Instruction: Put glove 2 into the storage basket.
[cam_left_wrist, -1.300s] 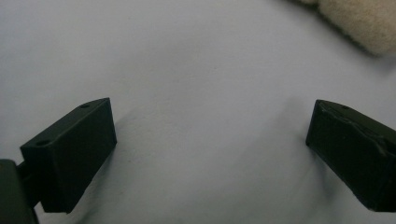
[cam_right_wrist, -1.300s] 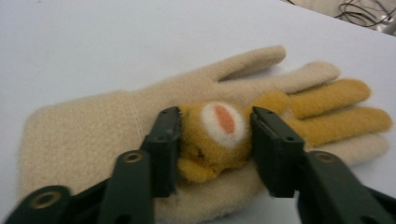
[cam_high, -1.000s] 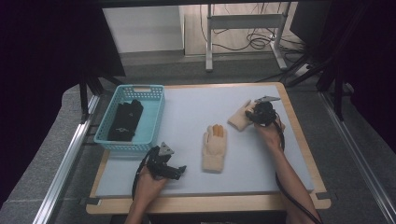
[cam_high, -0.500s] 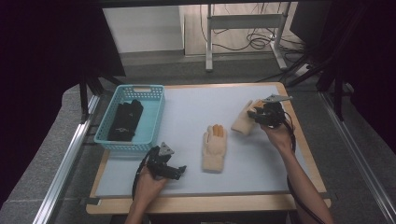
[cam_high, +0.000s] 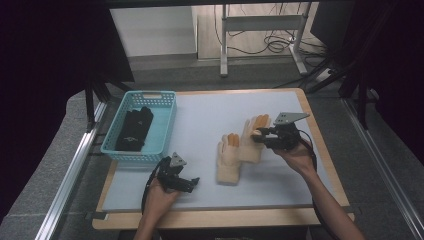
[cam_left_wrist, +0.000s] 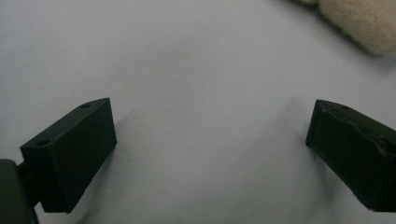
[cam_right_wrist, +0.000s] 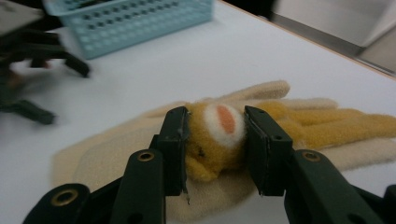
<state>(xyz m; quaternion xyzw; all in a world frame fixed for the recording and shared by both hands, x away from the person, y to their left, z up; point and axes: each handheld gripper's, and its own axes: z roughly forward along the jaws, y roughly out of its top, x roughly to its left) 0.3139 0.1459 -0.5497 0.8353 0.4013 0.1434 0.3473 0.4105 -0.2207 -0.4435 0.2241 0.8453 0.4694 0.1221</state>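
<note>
The carried cream glove (cam_high: 251, 137), clamped by its orange fingers in the right claw (cam_high: 260, 134), overlaps its mate (cam_high: 228, 160) mid-table (cam_high: 200, 117). Pairing looks nearly done, I judge; the basket (cam_high: 165, 131) with black gloves (cam_high: 134, 129) awaits. The left claw (cam_high: 189, 182) rests apart.

In the right gripper view, the part of the held glove (cam_right_wrist: 219, 140) between the jaws is covered by the pads, and its far fingertips are cut off at the right edge. The blue basket (cam_right_wrist: 135, 21) is cut off at the top edge. The left gripper (cam_right_wrist: 32, 70) is rendered blurred at the left edge, so its jaw position cannot be read there.

In the left gripper view, the second glove (cam_left_wrist: 359, 23) is cut off at the top right corner; only a cream patch is seen.

In the high view, the black item in the basket (cam_high: 134, 129) is too small and dark to be identified with certainty.
</note>
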